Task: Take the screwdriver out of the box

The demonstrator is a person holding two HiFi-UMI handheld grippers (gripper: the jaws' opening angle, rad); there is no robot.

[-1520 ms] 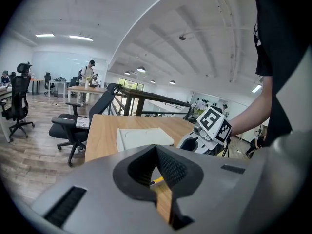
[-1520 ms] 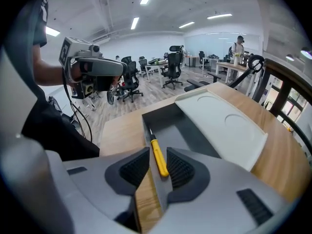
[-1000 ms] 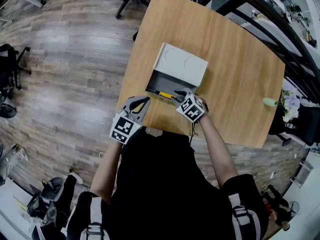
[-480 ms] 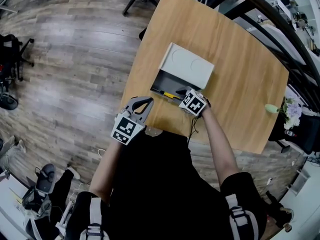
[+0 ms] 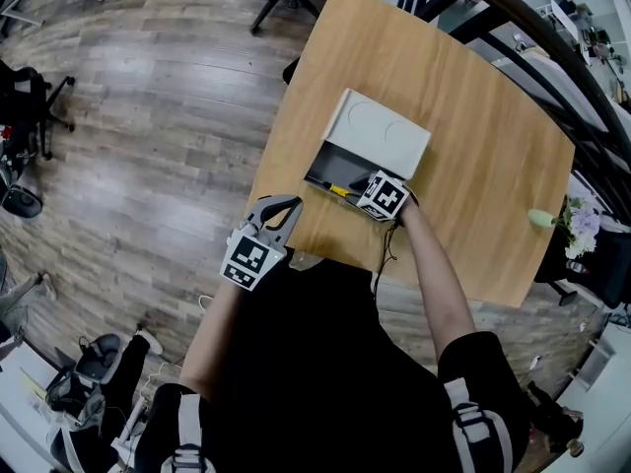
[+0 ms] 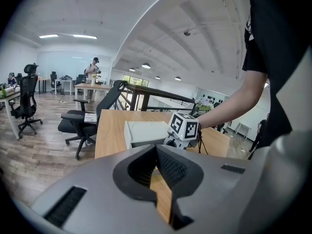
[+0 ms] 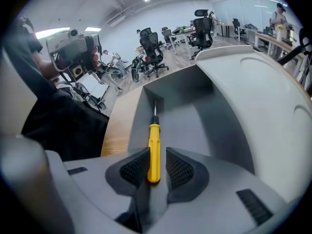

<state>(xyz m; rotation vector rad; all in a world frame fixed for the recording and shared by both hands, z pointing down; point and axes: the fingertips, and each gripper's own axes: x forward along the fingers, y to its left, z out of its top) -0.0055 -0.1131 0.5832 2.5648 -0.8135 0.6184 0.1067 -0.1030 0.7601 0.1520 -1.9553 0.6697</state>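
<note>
A wooden table (image 5: pixel 483 146) is occupied by the open box (image 5: pixel 380 131); within, the screwdriver (image 7: pixel 154 145) is bracketed between the right gripper's (image 7: pixel 156 165) jaws — just closing, not yet pinching — for lifting. The left gripper (image 6: pixel 157 152) is held shut, empty.

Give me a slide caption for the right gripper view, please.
Right gripper, its jaws just now closing in, straddles the yellow-handled screwdriver lying in the open grey box.

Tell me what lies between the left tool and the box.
Only bare table: the head view shows nothing else between the left tool and the box.
</note>
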